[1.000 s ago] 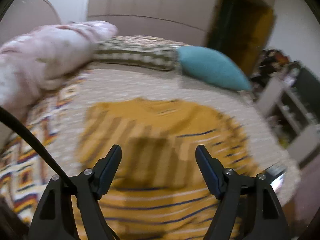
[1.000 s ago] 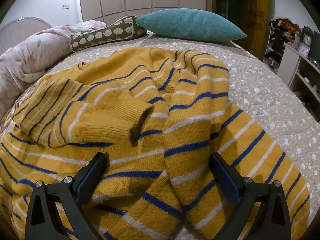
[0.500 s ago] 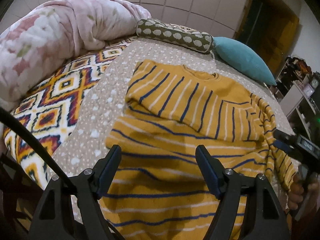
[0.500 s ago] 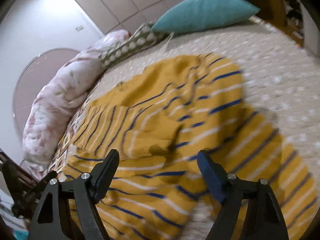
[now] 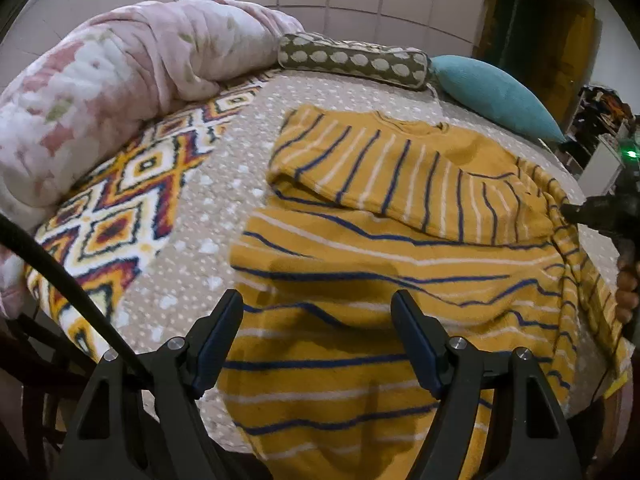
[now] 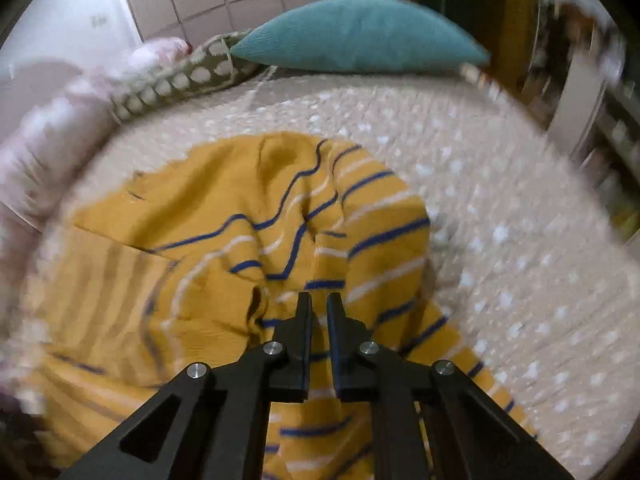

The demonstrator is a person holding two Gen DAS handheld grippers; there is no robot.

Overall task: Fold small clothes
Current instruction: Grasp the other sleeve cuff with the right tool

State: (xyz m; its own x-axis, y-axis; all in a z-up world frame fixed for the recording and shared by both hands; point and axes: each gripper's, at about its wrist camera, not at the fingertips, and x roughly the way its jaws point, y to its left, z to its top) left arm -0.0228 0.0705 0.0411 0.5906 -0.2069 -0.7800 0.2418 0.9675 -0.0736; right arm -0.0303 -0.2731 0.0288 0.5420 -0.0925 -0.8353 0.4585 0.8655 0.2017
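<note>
We see the yellow striped sweater (image 5: pixel 392 264) spread on the bed (image 5: pixel 208 216), its near hem hanging over the bed's near edge. One sleeve (image 5: pixel 380 172) lies folded across the sweater's chest.

Our left gripper (image 5: pixel 316 320) is released, its fingers spread wide over the sweater's lower hem; we cannot tell whether they touch the knit.

Our right gripper (image 6: pixel 318 312) is clenched, jaws nearly together at the sweater's right side. The right wrist view is blurred, so we cannot tell whether any cloth is pinched between them. In the left wrist view the right gripper (image 5: pixel 576 214) shows at the sweater's right edge, touching the bunched sleeve there.

Beyond the sweater's collar lie a teal pillow (image 6: pixel 360 32) and a dotted bolster (image 5: pixel 352 60). Left of the sweater are a patterned blanket (image 5: pixel 120 216) and a pink floral duvet (image 5: pixel 112 88).
</note>
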